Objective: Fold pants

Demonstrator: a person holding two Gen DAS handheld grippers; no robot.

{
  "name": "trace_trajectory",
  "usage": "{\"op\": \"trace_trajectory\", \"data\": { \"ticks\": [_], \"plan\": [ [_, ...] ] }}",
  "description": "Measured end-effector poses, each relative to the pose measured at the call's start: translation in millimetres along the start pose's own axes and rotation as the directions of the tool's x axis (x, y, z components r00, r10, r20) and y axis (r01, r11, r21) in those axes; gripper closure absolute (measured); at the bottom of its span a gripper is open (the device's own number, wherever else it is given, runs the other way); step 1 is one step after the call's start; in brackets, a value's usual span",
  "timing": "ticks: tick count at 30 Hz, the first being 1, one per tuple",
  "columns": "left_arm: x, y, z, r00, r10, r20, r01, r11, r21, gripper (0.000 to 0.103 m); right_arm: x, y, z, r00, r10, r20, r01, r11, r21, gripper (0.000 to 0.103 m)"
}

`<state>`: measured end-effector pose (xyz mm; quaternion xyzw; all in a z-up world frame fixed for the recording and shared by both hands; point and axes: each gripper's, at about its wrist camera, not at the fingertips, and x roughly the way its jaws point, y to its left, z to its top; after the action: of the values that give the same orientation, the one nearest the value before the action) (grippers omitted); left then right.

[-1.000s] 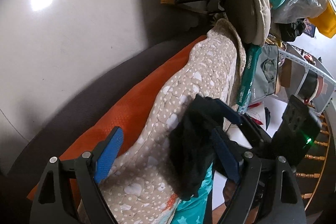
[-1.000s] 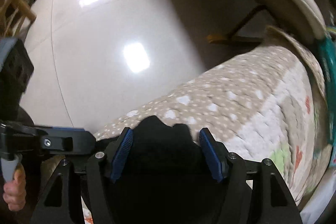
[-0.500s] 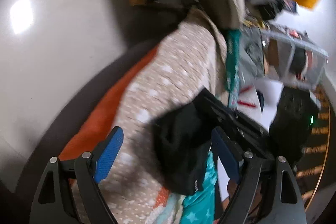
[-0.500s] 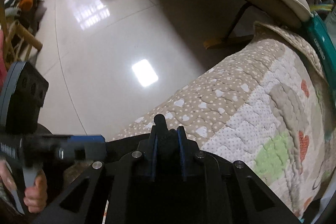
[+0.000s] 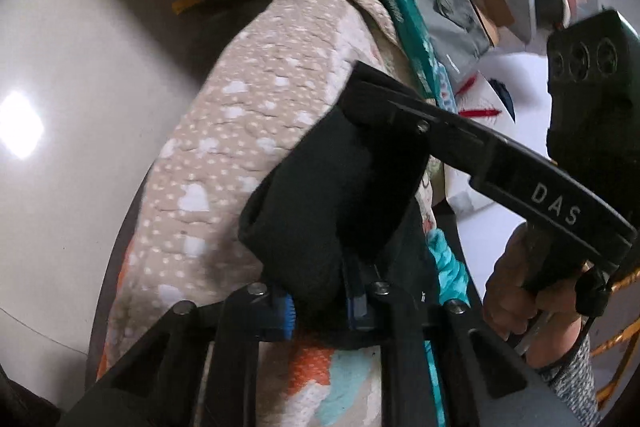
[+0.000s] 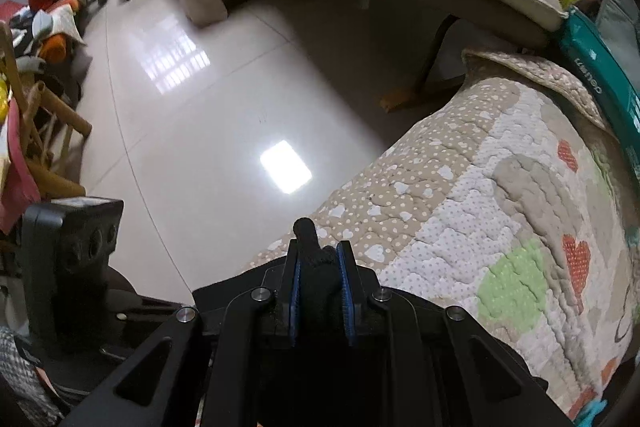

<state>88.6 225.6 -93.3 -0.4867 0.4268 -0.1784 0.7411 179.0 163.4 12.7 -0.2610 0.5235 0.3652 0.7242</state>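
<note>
Both claws stood wide a second ago; now the right claw (image 6: 320, 283) pinches the black soft fabric pants (image 5: 336, 203) and the left claw (image 5: 320, 307) is closing on them at six o'clock, above the beige dotted quilt (image 5: 240, 131), so the fold can likely begin.

At lower centre, the left gripper (image 5: 320, 303) is closing its jaws on a bunched fold of black pants (image 5: 332, 203). The quilt (image 5: 240, 131) lies beneath. At right, a hand (image 5: 516, 291) holds the right gripper (image 5: 372, 83), which enters the pants from above.
</note>
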Motion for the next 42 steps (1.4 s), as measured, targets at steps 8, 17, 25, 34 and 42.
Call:
{"op": "trace_trajectory", "data": {
  "ticks": [8,17,25,34,42],
  "plan": [
    [0,-60,-8,1.000,0.004,0.011,-0.005,0.997,0.074,0.088,-55,-37,-26,0.991,0.015,0.132,-0.026,0.996,0.082,0.085],
    [90,-141,-41,0.988,0.071,-0.140,-0.040,0.975,0.217,0.088,-97,-132,-129,0.978,-0.030,0.208,-0.042,0.943,0.330,0.085],
    [158,-171,-87,0.946,0.188,-0.264,-0.100,0.945,0.312,0.058,-86,-207,-239,0.978,-0.146,0.149,0.037,0.825,0.565,0.046],
    [87,-158,-88,0.958,0.211,-0.195,-0.148,0.944,0.296,0.038,-155,-219,-274,0.879,-0.397,0.265,0.106,0.704,0.703,0.031],
    [70,-130,-67,0.954,0.286,-0.084,-0.265,0.942,0.206,0.038,-85,-194,-270,0.978,-0.077,0.196,-0.075,0.745,0.663,0.035]
  ]
}}
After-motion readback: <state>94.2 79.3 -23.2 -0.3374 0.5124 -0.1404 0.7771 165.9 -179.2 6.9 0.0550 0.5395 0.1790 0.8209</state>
